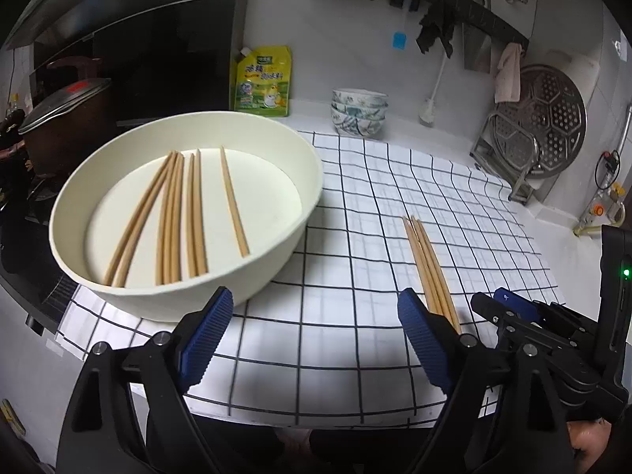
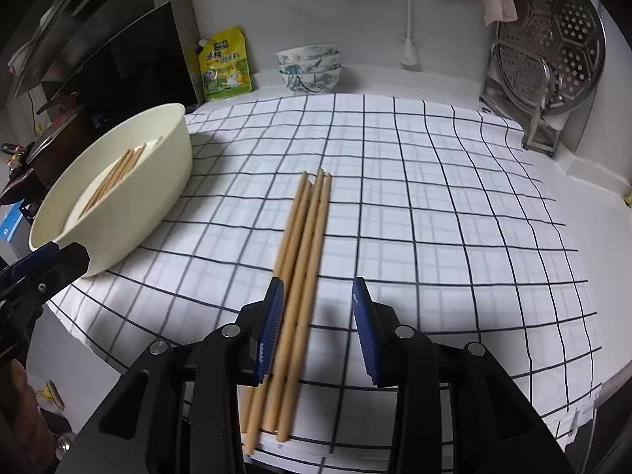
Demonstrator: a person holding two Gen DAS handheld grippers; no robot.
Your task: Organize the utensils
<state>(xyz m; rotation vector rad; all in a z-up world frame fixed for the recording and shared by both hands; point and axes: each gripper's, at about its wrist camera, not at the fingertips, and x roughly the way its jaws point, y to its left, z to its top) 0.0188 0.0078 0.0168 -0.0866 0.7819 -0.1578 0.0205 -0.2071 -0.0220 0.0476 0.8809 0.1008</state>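
A cream round basin (image 1: 276, 233) stands on the checked cloth at the left and holds several wooden chopsticks (image 1: 177, 213). It also shows in the right wrist view (image 2: 130, 213). A bundle of chopsticks (image 2: 300, 272) lies on the cloth to its right, also seen in the left wrist view (image 1: 428, 264). My left gripper (image 1: 316, 335) is open and empty, low over the cloth in front of the basin. My right gripper (image 2: 320, 316) is open with its jaws on either side of the near half of the bundle, the left pad (image 2: 272, 328) close to the chopsticks.
The white checked cloth (image 2: 434, 217) covers the counter. At the back stand stacked patterned bowls (image 2: 308, 67), a yellow pouch (image 2: 225, 65) and a metal rack with a perforated steamer plate (image 2: 549, 51). A lidded pot (image 1: 59, 118) sits on the stove at the left.
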